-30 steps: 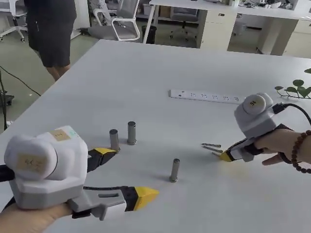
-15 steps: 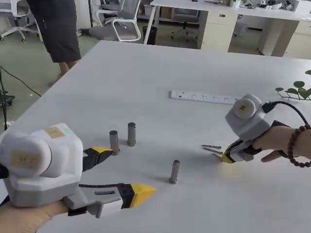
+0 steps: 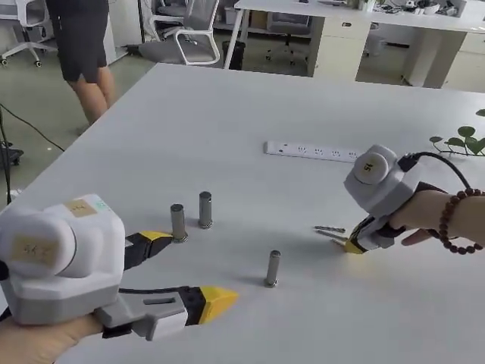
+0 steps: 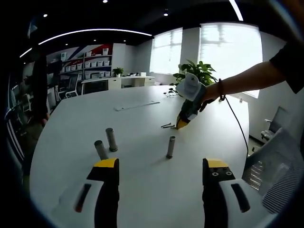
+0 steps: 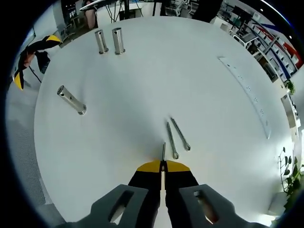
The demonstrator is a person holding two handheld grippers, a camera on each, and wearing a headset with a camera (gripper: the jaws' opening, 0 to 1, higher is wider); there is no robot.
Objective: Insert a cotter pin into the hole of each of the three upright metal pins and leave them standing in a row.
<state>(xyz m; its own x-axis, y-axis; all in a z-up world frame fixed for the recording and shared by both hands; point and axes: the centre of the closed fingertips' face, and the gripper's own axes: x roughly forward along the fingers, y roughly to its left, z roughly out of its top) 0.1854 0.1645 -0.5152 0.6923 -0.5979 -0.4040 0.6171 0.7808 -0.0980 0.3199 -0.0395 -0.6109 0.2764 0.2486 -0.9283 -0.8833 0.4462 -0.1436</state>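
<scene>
My yellow-tipped right claw [image 5: 163, 164]: clenched on one thin silver cotter pin [image 5: 164, 150], near right of white table [image 3: 303, 106]; left claw [image 4: 161, 164] released.

Grey floor [image 3: 45, 95]; office chair [image 3: 193, 34]; white desk [image 3: 333, 9]; bright windows [image 4: 228, 50]; potted plant [image 4: 202, 69].

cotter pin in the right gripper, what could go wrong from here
The right gripper pinches the cotter pin only by its end, so it may twist or slip when lifted. Two loose cotter pins lie right beside it and could get knocked. The lone metal pin stands unsupported, left gripper open and apart from it; pushing the cotter in may tip it.
</scene>
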